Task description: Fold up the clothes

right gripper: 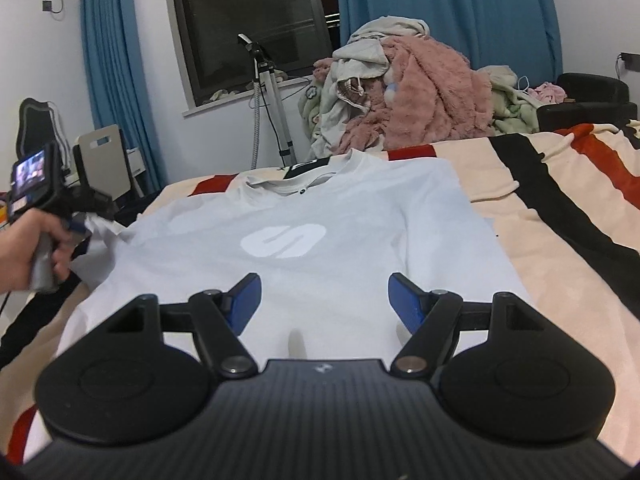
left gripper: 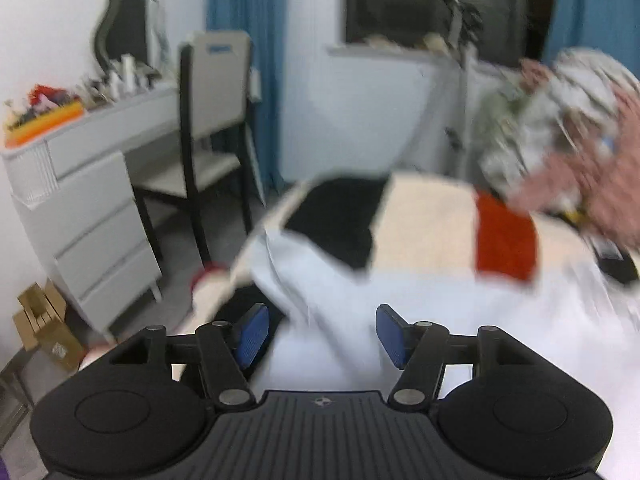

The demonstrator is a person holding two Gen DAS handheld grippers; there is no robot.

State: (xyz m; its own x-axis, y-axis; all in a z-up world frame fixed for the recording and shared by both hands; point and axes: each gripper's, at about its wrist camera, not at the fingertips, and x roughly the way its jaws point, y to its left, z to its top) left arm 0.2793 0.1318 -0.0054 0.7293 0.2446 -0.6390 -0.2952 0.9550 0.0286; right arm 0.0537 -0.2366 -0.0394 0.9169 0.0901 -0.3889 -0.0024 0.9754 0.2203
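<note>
A white T-shirt (right gripper: 320, 208) with a pale logo lies face up on a bed covered by a cream, red and black striped blanket (right gripper: 560, 216). My right gripper (right gripper: 325, 300) hovers open over the shirt's lower part, nothing between its blue pads. At the far left a hand holds my left gripper (right gripper: 80, 226) at the shirt's bunched left sleeve (right gripper: 100, 232). The blurred left wrist view has my left gripper (left gripper: 322, 334) with its jaws apart; white T-shirt (left gripper: 440, 320) fabric runs through the gap, untouched by the pads.
A heap of clothes with a pink fleece (right gripper: 432, 92) is piled at the bed's far side, a tripod stand (right gripper: 272, 100) beside it. Left of the bed stand a chair (left gripper: 212, 120), a grey desk with drawers (left gripper: 92, 208) and a cardboard box (left gripper: 44, 328).
</note>
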